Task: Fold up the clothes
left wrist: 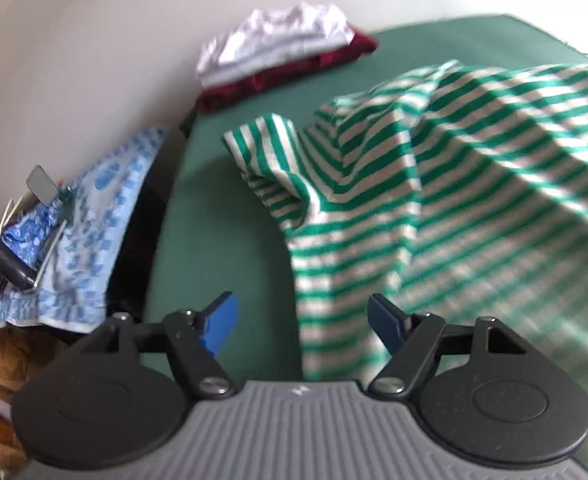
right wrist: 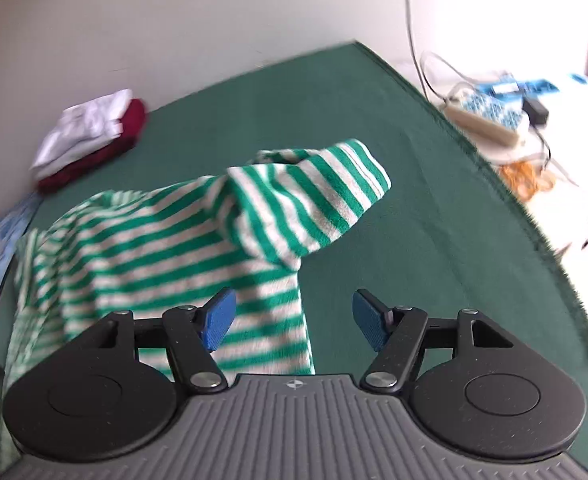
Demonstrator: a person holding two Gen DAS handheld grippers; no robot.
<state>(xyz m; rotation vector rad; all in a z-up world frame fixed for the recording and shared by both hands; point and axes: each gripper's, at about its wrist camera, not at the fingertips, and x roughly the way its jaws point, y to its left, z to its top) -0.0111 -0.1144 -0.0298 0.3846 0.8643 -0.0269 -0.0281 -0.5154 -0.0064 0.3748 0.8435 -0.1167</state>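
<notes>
Both grippers spread, nothing pinched: left gripper [left wrist: 302,322], right gripper [right wrist: 294,320]. Striped shirt [left wrist: 434,200] lies rumpled mid-desk, partly billowed, in front of us. Soft, light knit, will sag and drag; we'd pinch the shoulder seams or hem corners. Green cloth desk [right wrist: 434,220], likely grippy. Folded stack [left wrist: 277,48] at far left corner by the wall.

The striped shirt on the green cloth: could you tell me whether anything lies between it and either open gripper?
Nothing visible does. The striped shirt lies rumpled right ahead of the left gripper and right gripper; the folded pile sits well beyond.
</notes>
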